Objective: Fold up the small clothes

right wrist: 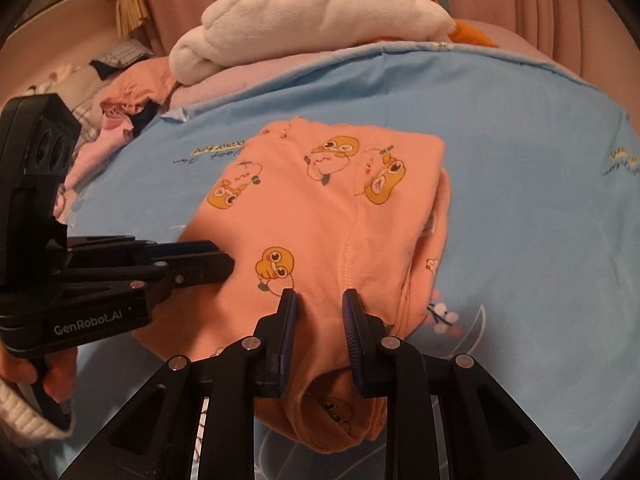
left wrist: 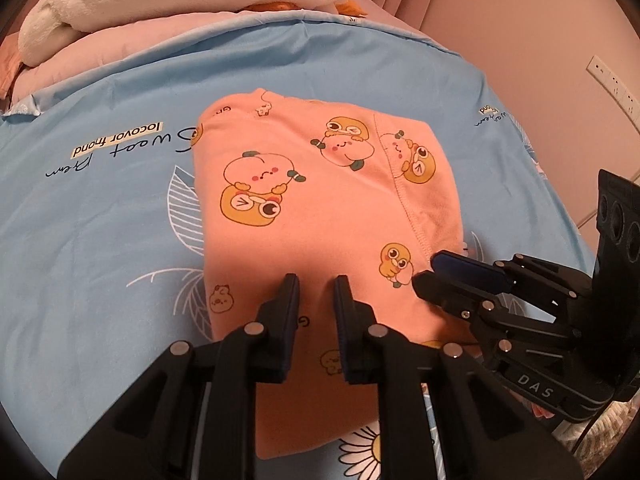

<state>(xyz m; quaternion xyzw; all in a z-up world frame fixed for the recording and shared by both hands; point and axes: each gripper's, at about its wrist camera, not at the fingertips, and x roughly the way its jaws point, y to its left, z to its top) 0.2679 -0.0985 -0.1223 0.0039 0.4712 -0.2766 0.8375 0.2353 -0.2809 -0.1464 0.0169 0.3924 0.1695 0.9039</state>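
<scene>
A folded pink garment [left wrist: 320,200] printed with cartoon ducks and peaches lies flat on the blue bedsheet [left wrist: 100,240]. My left gripper [left wrist: 316,284] hovers over its near left part, jaws a narrow gap apart, with only flat cloth seen beyond the gap. In the right wrist view the left gripper [right wrist: 226,258] points in from the left at the garment [right wrist: 320,208]. My right gripper [right wrist: 319,298] is over the near right part, jaws slightly parted above the cloth. The right gripper [left wrist: 426,271] has its tips at the garment's right seam.
A white plush blanket [right wrist: 312,12] lies on pink bedding at the bed's far end. A pile of mixed clothes [right wrist: 120,100] sits at the back left. A hand [right wrist: 52,368] with a white cuff holds the left gripper. Wall sockets [left wrist: 612,80] are at the right.
</scene>
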